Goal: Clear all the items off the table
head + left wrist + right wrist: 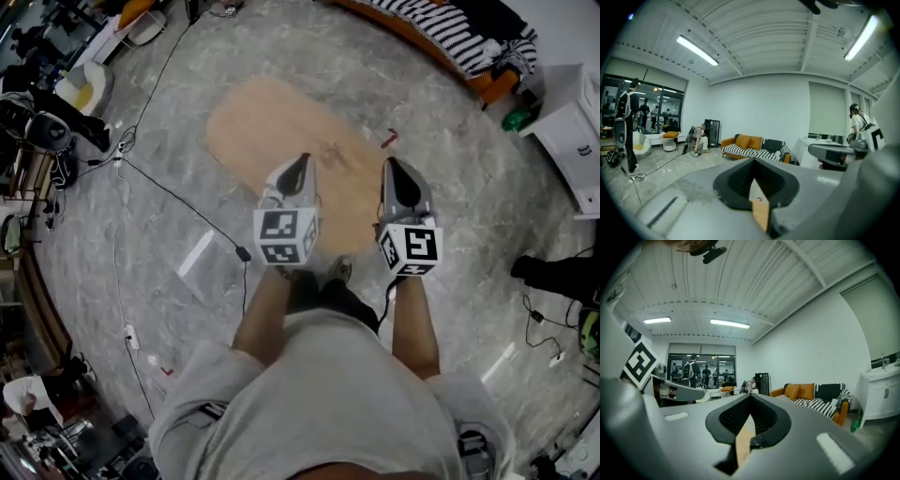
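- Table (272,131), an oval wooden top, stands just ahead of the person, and no items show on it.
- Left gripper (304,159) and right gripper (388,163) hover over its near end, both clenched on nothing.
- Small red object (389,139) lies on the floor just beside the table.
- Clearing looks finished, or nearly so.

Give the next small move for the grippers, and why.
Likely open the right gripper and ease it toward the small red item beside the table. Both it and the left gripper are shut, empty, and the tabletop looks bare.
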`<state>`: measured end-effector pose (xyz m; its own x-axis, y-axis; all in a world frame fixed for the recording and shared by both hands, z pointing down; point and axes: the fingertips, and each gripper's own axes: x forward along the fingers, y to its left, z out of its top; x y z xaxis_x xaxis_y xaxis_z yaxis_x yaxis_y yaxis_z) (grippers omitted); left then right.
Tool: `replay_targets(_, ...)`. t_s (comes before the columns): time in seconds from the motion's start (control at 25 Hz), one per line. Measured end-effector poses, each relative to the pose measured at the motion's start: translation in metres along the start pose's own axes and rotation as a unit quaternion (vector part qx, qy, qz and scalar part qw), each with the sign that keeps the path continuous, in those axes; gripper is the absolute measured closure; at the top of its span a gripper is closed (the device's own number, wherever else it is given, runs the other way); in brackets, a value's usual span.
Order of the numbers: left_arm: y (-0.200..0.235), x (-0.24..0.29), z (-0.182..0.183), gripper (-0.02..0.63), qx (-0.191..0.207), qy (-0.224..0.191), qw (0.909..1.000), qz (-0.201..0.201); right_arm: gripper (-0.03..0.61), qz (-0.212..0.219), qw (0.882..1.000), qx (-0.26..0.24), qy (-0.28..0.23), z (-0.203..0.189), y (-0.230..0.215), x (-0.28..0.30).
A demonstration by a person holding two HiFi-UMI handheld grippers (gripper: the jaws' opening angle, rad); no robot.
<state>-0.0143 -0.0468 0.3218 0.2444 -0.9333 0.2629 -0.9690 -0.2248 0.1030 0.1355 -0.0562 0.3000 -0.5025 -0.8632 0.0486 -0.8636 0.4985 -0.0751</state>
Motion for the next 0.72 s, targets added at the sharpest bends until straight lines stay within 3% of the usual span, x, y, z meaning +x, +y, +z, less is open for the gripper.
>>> replay_targets(0.2,0.033,0.037,-0.019,0.594,-0.028,0.023,0.9993,0.003,0.572,0.024,1.0,-0.009,0.016,-0.019,-0.001,0.055)
replay_targets(0.36,0.058,0.072,-0.042,0.594,-0.033,0.059,0.9976,-0.012,0.572,0.042,0.998,0.039,0.04,-0.043,0.006,0.102)
replay_targets(0.72,0.121,0.151,-0.112,0.594,-0.042,0.148,0.9866,-0.054,0.572,0.047,0.988,0.037,0.143,-0.14,0.027,0.184)
